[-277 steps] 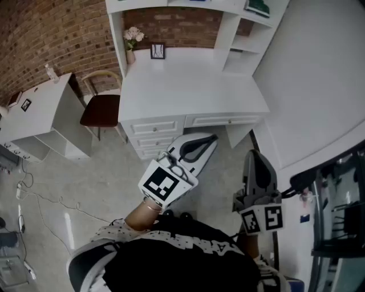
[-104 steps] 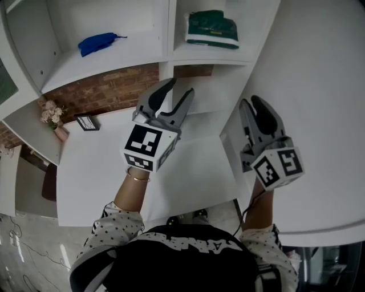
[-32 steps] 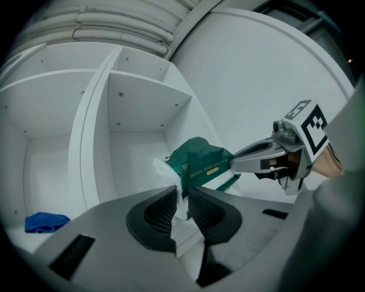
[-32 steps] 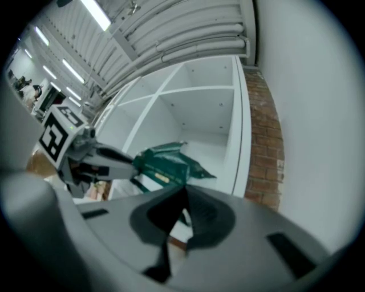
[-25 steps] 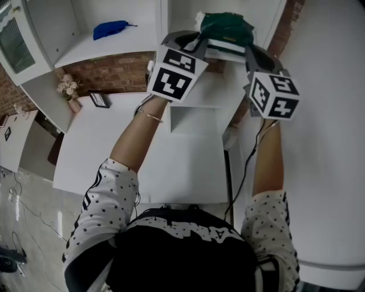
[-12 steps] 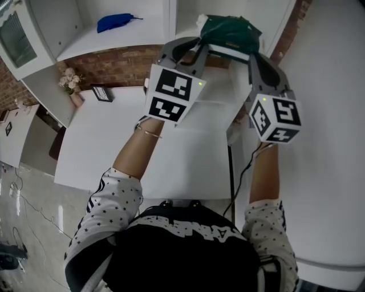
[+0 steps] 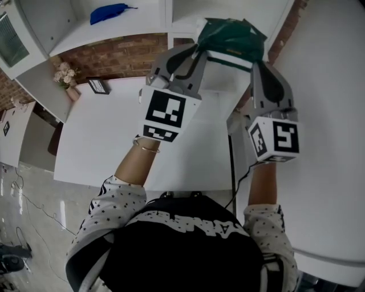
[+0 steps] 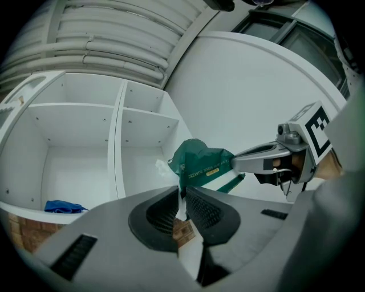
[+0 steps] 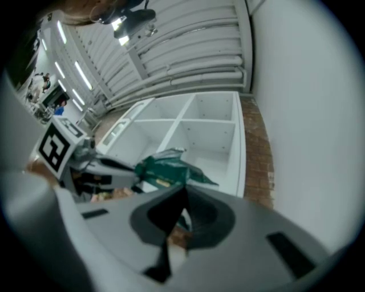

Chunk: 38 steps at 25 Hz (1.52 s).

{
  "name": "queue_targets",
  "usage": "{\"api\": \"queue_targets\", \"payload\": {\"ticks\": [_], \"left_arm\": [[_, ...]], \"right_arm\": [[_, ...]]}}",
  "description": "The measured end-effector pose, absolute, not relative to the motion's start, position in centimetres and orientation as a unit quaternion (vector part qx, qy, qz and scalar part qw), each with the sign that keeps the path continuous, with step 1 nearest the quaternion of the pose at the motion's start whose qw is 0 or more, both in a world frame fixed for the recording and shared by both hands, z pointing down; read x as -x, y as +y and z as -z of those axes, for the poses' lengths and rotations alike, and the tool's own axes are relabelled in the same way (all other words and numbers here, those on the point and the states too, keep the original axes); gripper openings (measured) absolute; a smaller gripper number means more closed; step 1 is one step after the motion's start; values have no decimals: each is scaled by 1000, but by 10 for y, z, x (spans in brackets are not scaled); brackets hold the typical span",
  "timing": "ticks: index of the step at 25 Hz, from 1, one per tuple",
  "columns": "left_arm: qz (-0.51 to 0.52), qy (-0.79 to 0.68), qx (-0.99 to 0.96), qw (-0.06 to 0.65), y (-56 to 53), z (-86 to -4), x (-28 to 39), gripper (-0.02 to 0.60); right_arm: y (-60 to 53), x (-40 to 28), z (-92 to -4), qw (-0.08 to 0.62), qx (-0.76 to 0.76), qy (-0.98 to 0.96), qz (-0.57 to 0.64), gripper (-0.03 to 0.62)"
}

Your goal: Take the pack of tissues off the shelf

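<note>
The green and white pack of tissues [image 7: 231,37] hangs between my two grippers, just in front of the white shelf unit [image 7: 171,14] and above the desk. My left gripper [image 7: 197,53] pinches the wrapper's left end; its jaws have just been closing, with the wrapper's edge between the pads. My right gripper [image 7: 260,64] is shut on the pack's right end. In the left gripper view the pack [image 8: 202,165] sits beyond my left gripper [image 8: 182,197], and my right gripper [image 8: 242,165] comes in from the right. The right gripper view shows the pack [image 9: 165,169] above my right gripper [image 9: 181,205].
A blue cloth [image 7: 109,11] lies in the shelf compartment at the left. On the white desk [image 7: 114,142] stand a small picture frame [image 7: 98,85] and a vase of flowers [image 7: 65,77]. A brick wall [image 7: 114,54] is behind, and a white wall [image 7: 331,85] lies right.
Both grippers have drawn back from the shelf toward me and sunk a little, bringing the tissue pack out of its compartment.
</note>
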<state>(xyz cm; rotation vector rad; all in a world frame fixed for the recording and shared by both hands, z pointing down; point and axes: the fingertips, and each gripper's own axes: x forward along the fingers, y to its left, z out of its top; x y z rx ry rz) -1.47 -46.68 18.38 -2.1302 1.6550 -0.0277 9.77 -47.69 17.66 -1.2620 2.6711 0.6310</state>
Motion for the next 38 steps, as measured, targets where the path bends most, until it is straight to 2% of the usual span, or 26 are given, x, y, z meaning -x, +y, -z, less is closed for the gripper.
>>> {"api": "queue_targets", "payload": {"ticks": [5,26,38], "left_arm": [[13,595,775,211,-459,-207,12,67],[67,616,783,61,-418,-373,36,66],[81,610,787,45,-401,-405,40,66]], "right_arm": [[-469,-101,-200,58,413,888,-191,35],[-435,-74,-357,-20,373,926,-49,34],[-424,-68,-395,-34,355,934,-14,34]]}}
